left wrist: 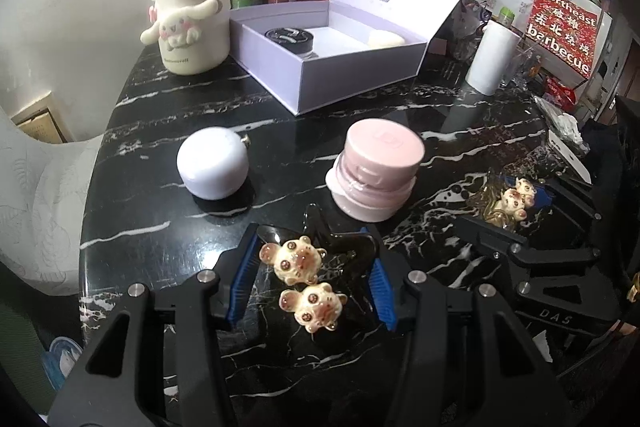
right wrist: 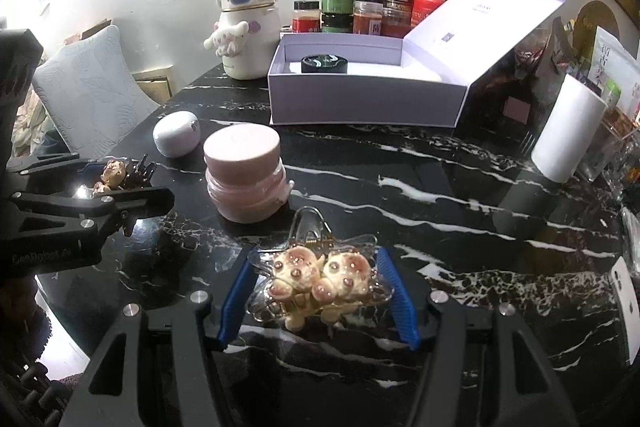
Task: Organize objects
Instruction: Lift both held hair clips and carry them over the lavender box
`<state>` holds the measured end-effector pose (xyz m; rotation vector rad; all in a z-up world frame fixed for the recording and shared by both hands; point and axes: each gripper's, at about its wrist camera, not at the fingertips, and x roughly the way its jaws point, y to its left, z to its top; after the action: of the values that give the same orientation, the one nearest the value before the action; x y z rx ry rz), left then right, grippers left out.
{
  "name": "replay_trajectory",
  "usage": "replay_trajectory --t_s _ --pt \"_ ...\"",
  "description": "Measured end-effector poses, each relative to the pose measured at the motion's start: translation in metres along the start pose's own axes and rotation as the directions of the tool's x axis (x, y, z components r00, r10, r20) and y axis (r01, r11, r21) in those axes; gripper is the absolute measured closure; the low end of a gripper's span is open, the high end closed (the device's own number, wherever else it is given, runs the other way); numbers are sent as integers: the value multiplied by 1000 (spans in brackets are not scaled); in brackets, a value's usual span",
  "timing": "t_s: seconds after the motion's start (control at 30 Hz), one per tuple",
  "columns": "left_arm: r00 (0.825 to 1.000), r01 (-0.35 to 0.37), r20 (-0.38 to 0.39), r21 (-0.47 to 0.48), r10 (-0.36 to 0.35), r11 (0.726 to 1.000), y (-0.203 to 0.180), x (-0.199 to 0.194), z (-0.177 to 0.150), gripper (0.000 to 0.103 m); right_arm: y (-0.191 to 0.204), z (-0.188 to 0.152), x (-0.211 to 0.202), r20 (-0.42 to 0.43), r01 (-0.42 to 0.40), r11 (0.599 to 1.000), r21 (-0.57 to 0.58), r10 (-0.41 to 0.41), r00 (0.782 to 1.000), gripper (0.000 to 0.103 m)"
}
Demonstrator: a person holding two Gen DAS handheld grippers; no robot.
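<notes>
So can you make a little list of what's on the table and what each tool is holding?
table: black marble
left tool: shut on dark hair clip with two bear charms
right tool: shut on clear hair clip with two bear charms
middle: pink jar, white pod
back: open white box, cartoon bottle

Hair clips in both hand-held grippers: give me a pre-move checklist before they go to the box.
1. Left hand-held gripper shut on black star-shaped hair clip with two cream bears: ok.
2. Right hand-held gripper shut on clear star-shaped hair clip with two cream bears: ok.
3. Lavender cardboard gift box lid open: ok.
4. Free space inside box: ok.
5. Pink round plastic jar clear of the path: cannot tell.
</notes>
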<state>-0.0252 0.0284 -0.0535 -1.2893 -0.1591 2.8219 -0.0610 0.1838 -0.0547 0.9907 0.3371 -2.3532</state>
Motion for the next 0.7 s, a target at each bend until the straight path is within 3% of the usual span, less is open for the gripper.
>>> replay_trajectory --t_s 0.7 --pt "999 22 42 103 -27 994 -32 -28 44 55 -11 27 -27 24 17 998 -60 -16 1000 41"
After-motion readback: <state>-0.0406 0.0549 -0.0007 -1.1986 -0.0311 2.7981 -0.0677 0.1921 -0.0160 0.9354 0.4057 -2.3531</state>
